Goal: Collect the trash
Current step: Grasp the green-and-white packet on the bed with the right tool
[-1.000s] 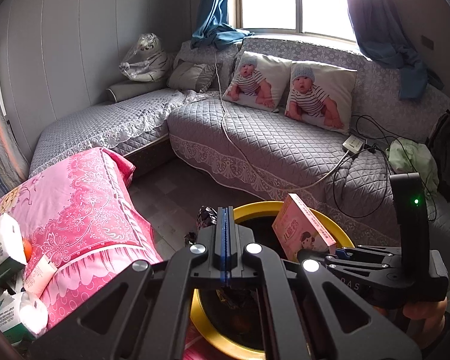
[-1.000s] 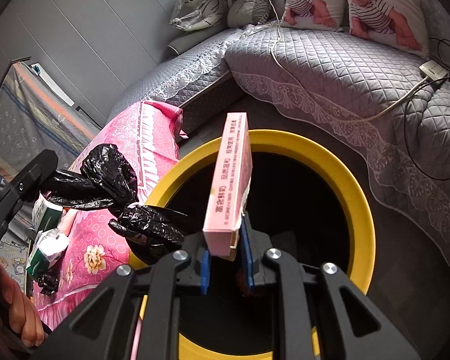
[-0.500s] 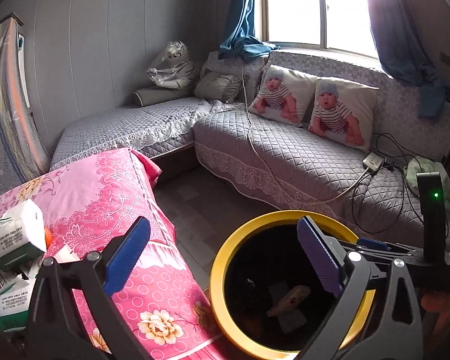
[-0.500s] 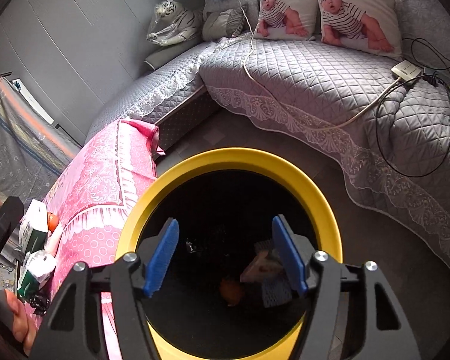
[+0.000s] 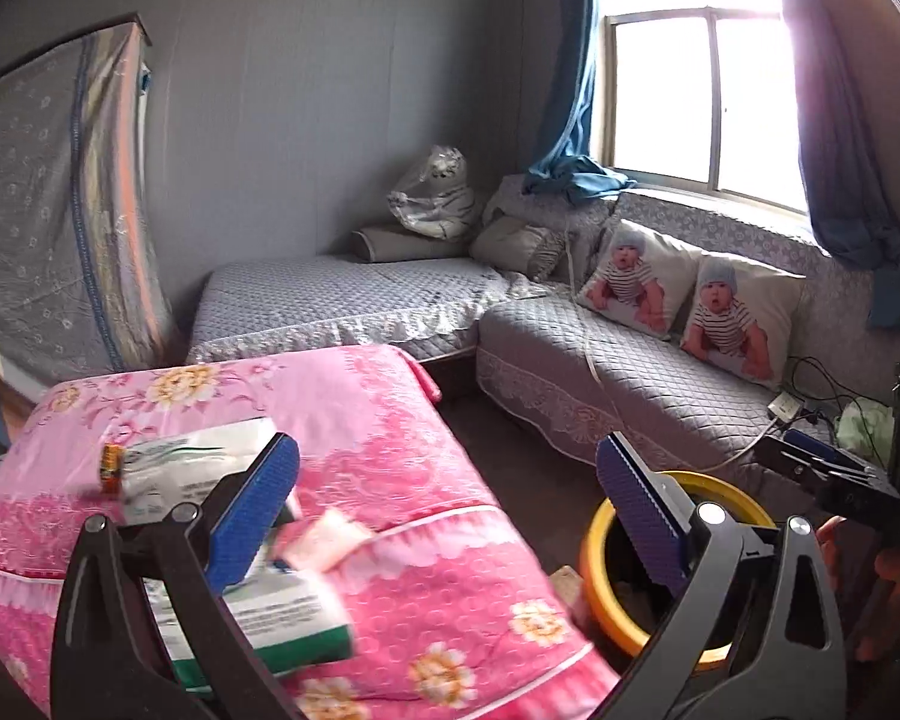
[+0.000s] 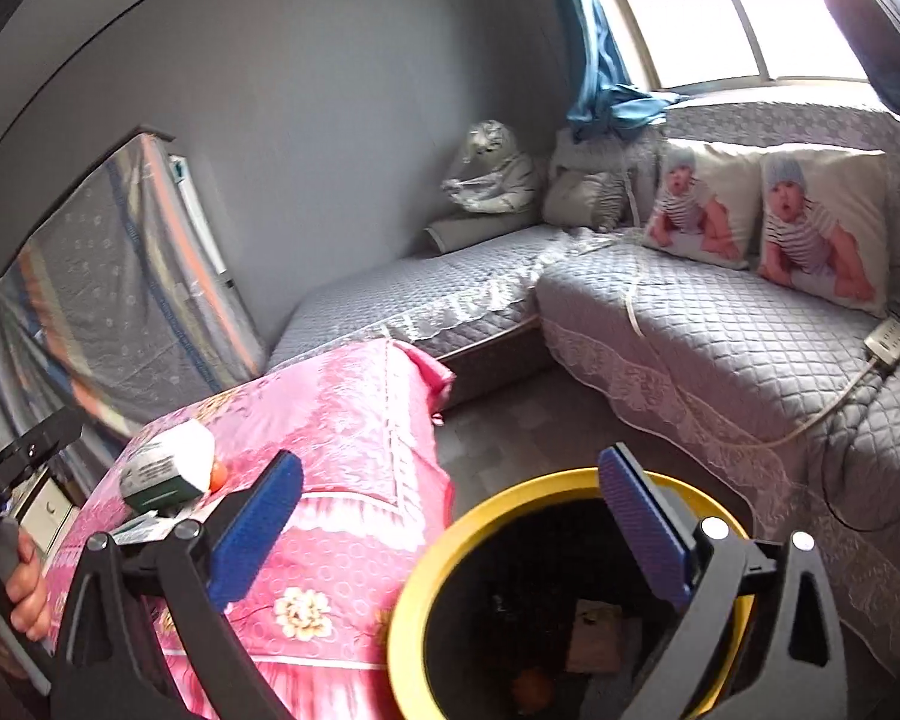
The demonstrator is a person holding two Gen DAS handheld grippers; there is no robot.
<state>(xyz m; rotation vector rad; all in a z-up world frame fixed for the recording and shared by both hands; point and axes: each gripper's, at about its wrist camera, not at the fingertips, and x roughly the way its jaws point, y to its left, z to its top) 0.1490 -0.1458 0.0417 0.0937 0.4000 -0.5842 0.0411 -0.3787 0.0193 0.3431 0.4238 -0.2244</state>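
Both claws gape empty: right claw has just opened above the yellow bin, left claw faces cartons on the pink desk.

A yellow-rimmed bin stands on the floor, touching the side of a desk draped in a pink flowered cloth. Its mouth is open from above. A strip of bare floor runs between the desk and the grey quilted sofa. Near the desk's front edge, cartons and small wrappers crowd the top; the far part of the cloth lies bare.
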